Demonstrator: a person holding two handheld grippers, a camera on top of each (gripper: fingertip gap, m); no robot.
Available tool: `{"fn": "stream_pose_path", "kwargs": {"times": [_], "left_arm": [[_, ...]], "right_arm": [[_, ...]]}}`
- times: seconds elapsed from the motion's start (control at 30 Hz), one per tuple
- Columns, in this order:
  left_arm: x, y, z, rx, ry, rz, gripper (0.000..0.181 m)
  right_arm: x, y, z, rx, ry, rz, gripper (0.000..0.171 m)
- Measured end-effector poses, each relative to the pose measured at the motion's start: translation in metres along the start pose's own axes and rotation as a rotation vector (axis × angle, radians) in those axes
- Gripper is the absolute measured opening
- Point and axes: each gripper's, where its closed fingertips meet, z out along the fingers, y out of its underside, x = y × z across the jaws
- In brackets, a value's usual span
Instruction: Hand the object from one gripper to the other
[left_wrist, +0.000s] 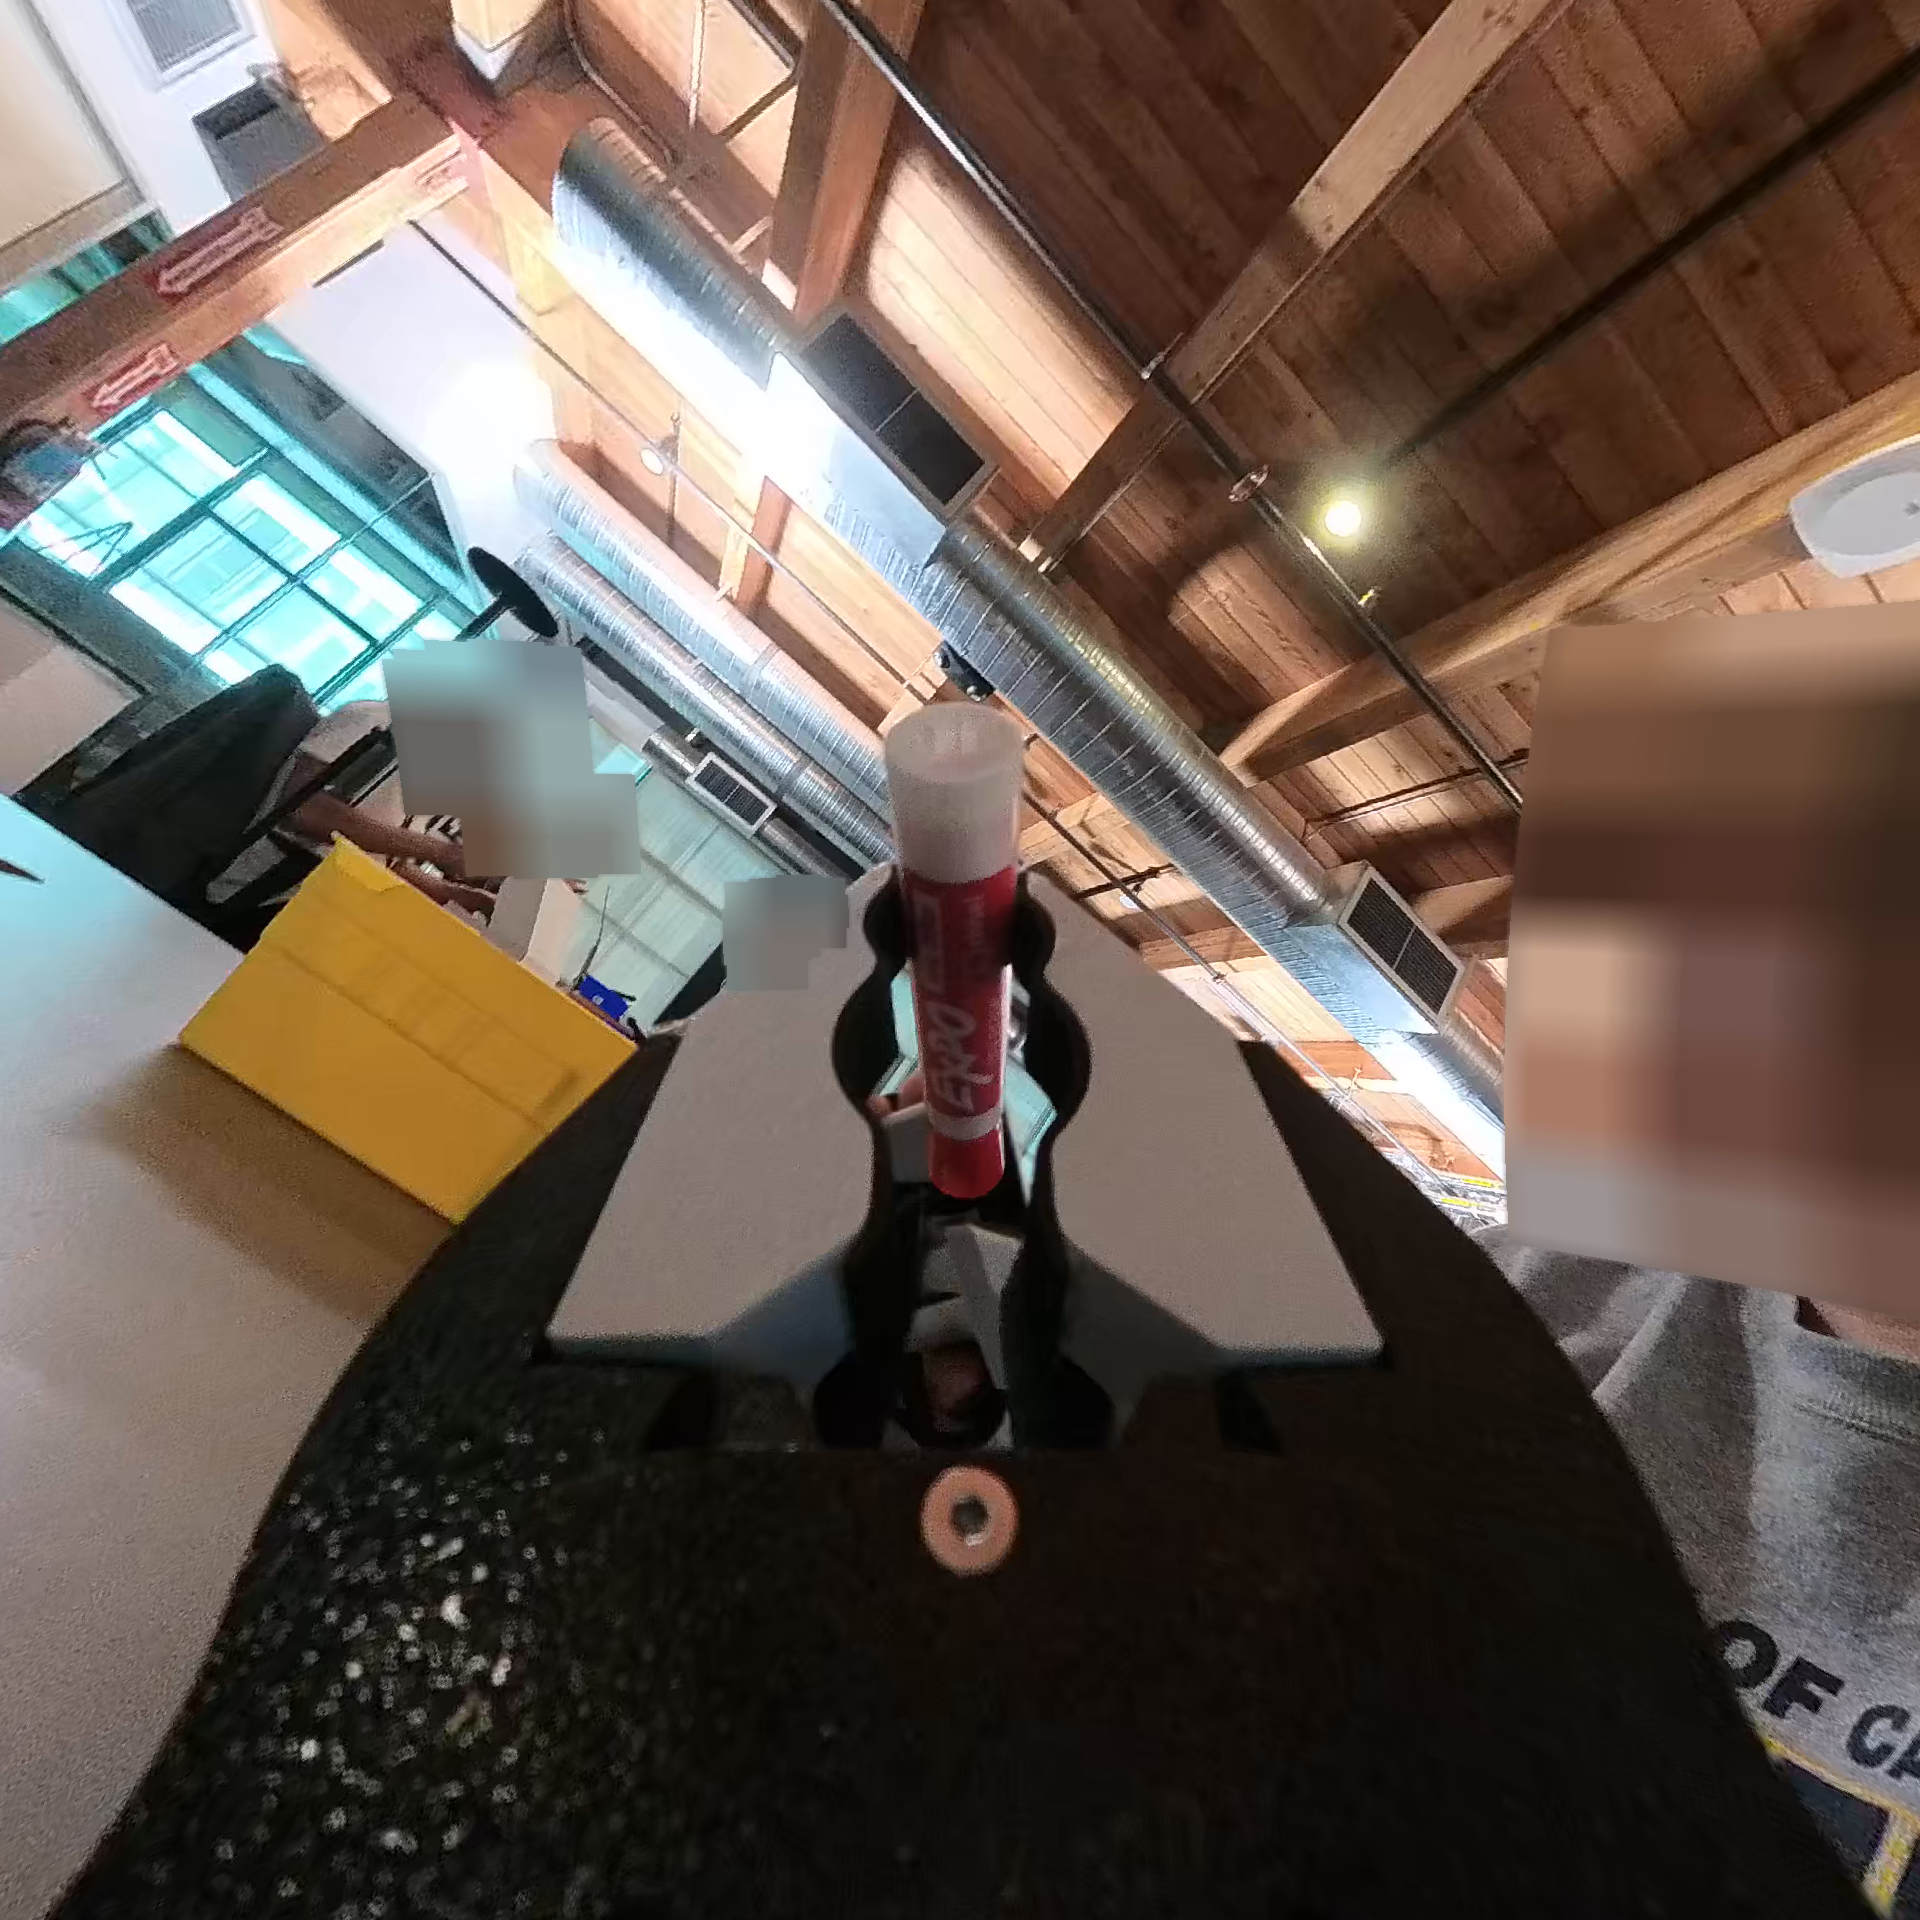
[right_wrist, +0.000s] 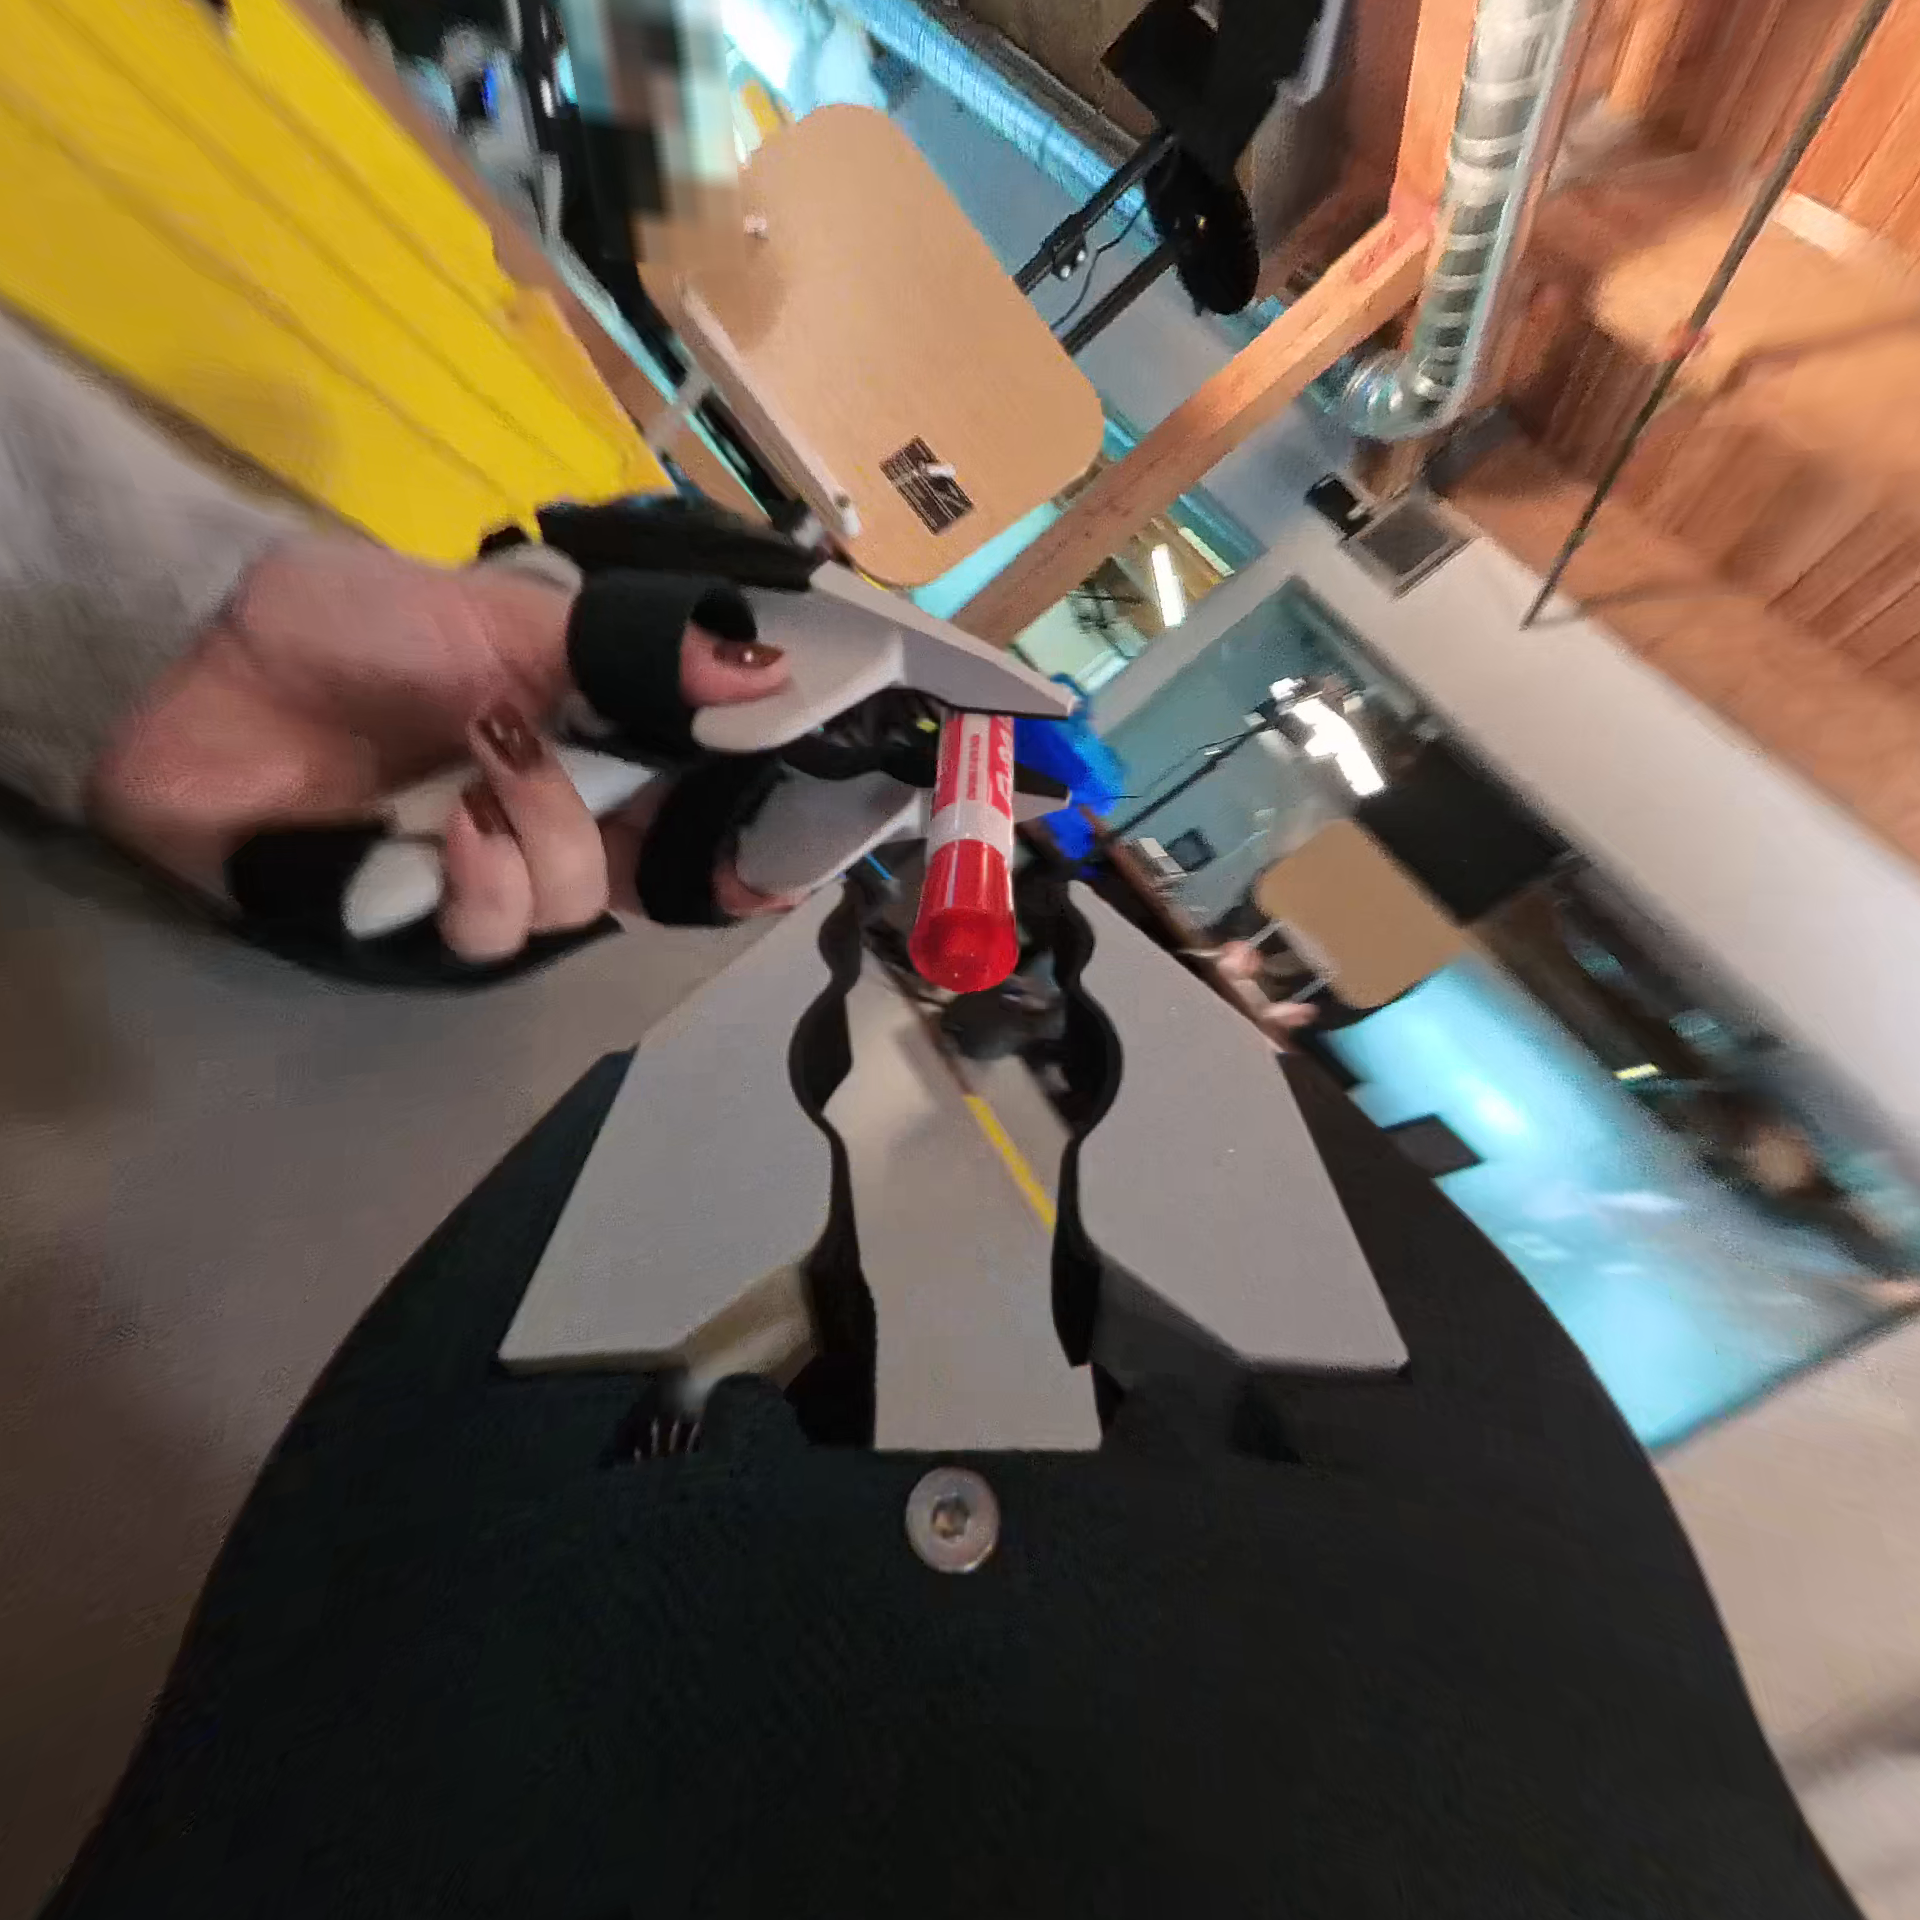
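Wooden ceiling beams and silver ducts fill the background, with a yellow bin (left_wrist: 405, 1023) on the pale desk (left_wrist: 125, 1247). A drop could be caused if the left gripper (left_wrist: 951, 966) releases before the right gripper (right_wrist: 961, 935) closes, or if the capped tip alone is pinched. The red marker (right_wrist: 966, 842) is clamped mid-barrel in the left jaws; its cap end sits just between the tips of the right jaws, which are spread moderately and hold nothing.

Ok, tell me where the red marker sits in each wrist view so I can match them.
Left wrist view: red marker at centre, clamped upright between the left gripper fingers, white end up.
Right wrist view: marker just above centre, red cap toward the open right gripper.
Shared landmark: yellow bin.
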Motion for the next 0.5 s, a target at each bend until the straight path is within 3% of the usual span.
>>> {"fn": "stream_pose_path", "kwargs": {"times": [0.23,0.37,0.5], "left_arm": [[0.015,-0.008,-0.001,0.049,0.064,0.08,0.017],[0.023,-0.006,0.001,0.053,0.077,0.219,0.017],[0.026,-0.001,0.002,0.024,0.074,0.287,0.017]], "right_arm": [[0.004,-0.006,0.004,0.104,-0.207,0.824,0.057],[-0.006,-0.008,0.004,0.134,-0.437,1.275,0.049],[-0.004,-0.008,0.003,0.192,-0.533,1.521,0.039]]}}
